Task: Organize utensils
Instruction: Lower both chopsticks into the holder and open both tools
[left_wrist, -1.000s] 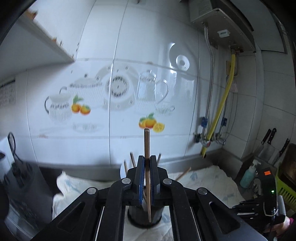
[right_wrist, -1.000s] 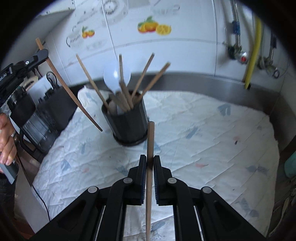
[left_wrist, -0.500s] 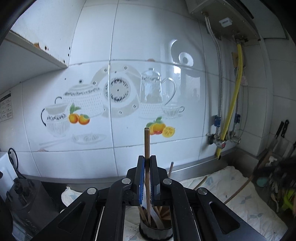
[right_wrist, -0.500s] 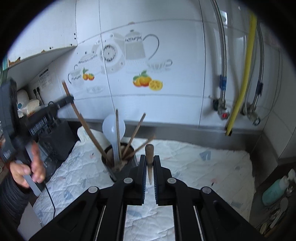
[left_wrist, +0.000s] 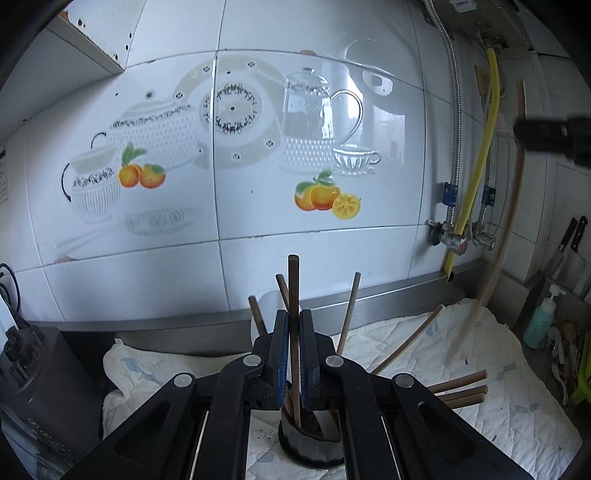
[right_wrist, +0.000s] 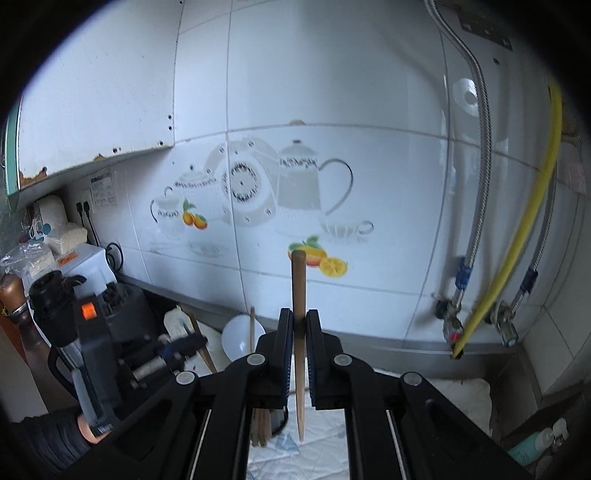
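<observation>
We note the left claw (left_wrist: 291, 354) pressed together on a dark brown wooden chopstick (left_wrist: 293, 295), which stands upright between its blue-lined pads; the stick's top rises above the claw tips and its lower end reaches down into the black cylindrical utensil holder (left_wrist: 310, 448) directly below the claw. Other brown wooden sticks (left_wrist: 347, 310) and a white plastic spoon lean out of that holder, fanned just behind the claw. To the claw's right, three more wooden sticks (left_wrist: 461, 389) lie flat on the white quilted cloth (left_wrist: 517, 398) covering the worktop.

We note the right claw (right_wrist: 298, 354) pinching a lighter tan wooden chopstick (right_wrist: 298, 295), held upright, blunt end above the claw, tapered point hanging below it over the cloth. From the left wrist view the same stick (left_wrist: 513, 206) shows as a long curved blur far right of the left claw, well above the cloth. The holder sits just left of and below the right claw, partly hidden by it, with the white spoon bowl (right_wrist: 240, 338) showing above. A sleeved hand (right_wrist: 74, 439) at far left grips the other device's handle.
</observation>
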